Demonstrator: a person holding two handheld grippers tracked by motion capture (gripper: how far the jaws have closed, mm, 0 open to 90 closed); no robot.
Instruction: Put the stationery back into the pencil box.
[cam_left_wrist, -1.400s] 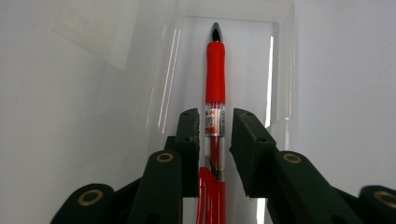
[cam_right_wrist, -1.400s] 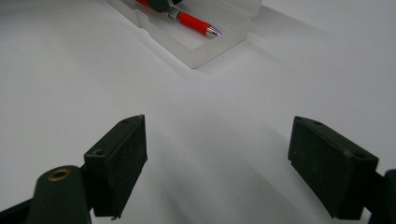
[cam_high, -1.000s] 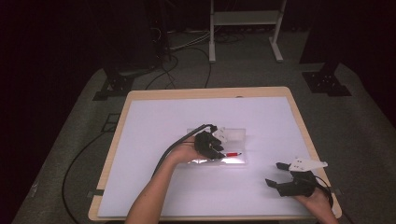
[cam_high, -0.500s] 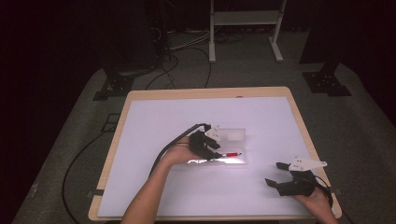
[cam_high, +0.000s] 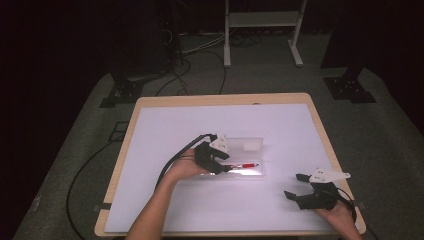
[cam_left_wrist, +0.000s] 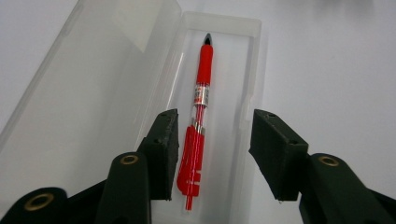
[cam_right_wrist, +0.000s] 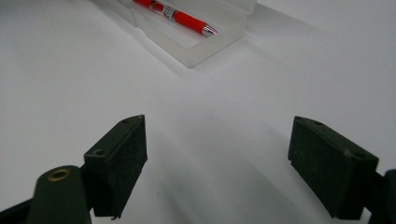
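A red pen lies lengthwise in the tray of an open clear plastic case, tip pointing away from my left gripper. The case's lid lies flat beside the tray. My left gripper is open over the tray's near end, one jaw on each side of the pen's clip end and not touching it. My right gripper is open near the table's front right with nothing between its jaws. It faces the case and the pen.
A white sheet covers the wooden table. The left gripper's black cable runs off the left edge to the floor. A white stand and dark equipment stand beyond the table.
My left gripper has drawn back slightly to the left along the case, leaving more of the pen in sight. The right gripper has stayed put.
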